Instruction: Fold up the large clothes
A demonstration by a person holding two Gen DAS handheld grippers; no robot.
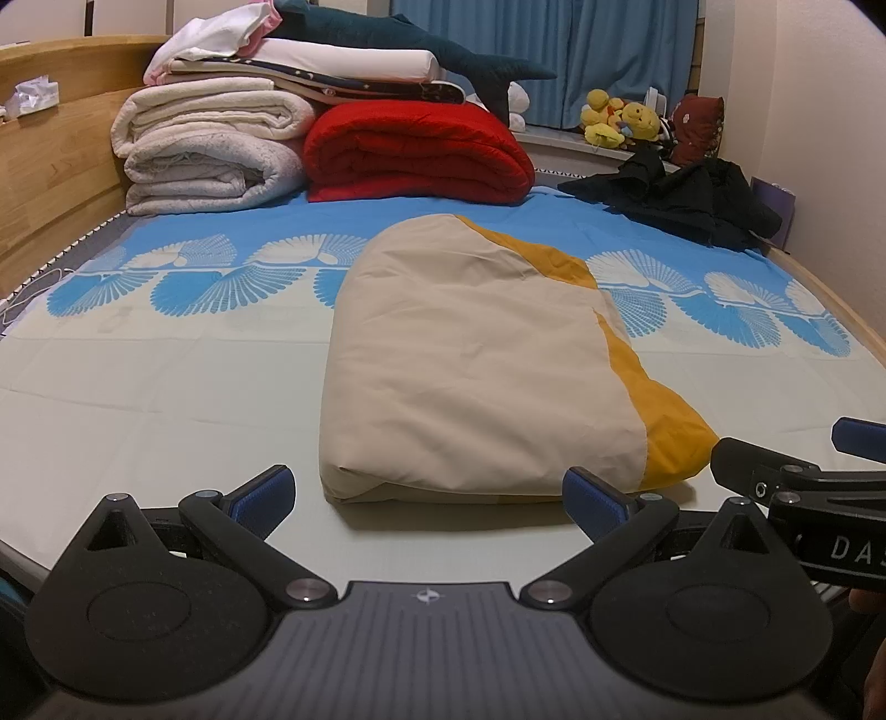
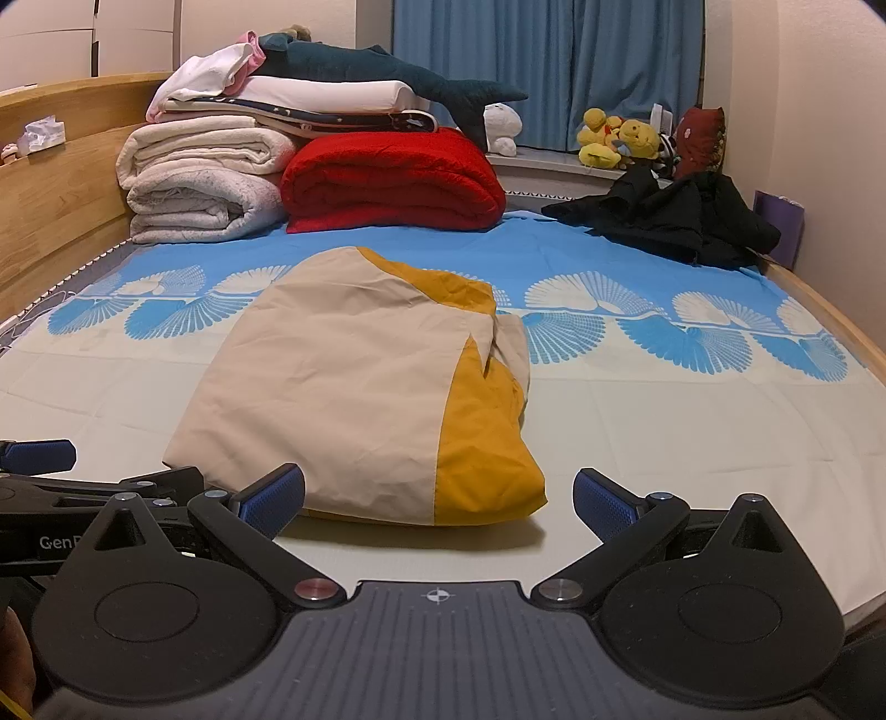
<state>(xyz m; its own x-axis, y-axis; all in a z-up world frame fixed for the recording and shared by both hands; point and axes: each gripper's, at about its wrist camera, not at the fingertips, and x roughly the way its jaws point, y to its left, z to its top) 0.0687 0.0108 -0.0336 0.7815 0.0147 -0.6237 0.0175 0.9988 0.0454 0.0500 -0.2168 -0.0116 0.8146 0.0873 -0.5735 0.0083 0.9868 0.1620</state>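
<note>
A beige and mustard-yellow garment (image 1: pixel 476 365) lies folded into a compact rectangle on the bed; it also shows in the right wrist view (image 2: pixel 360 399). My left gripper (image 1: pixel 429 501) is open and empty, just in front of the garment's near edge. My right gripper (image 2: pixel 440 498) is open and empty too, just short of the garment's near yellow corner. The right gripper's fingers (image 1: pixel 797 471) show at the right edge of the left wrist view, and the left gripper's fingers (image 2: pixel 39 454) show at the left edge of the right wrist view.
The bed sheet (image 1: pixel 166 387) is pale with a blue fan pattern. Folded white blankets (image 1: pixel 205 149), a red blanket (image 1: pixel 415 155) and a plush shark (image 1: pixel 387 39) are stacked at the far end. A black garment pile (image 1: pixel 681 199) lies far right. A wooden bed frame (image 1: pixel 50 166) runs along the left.
</note>
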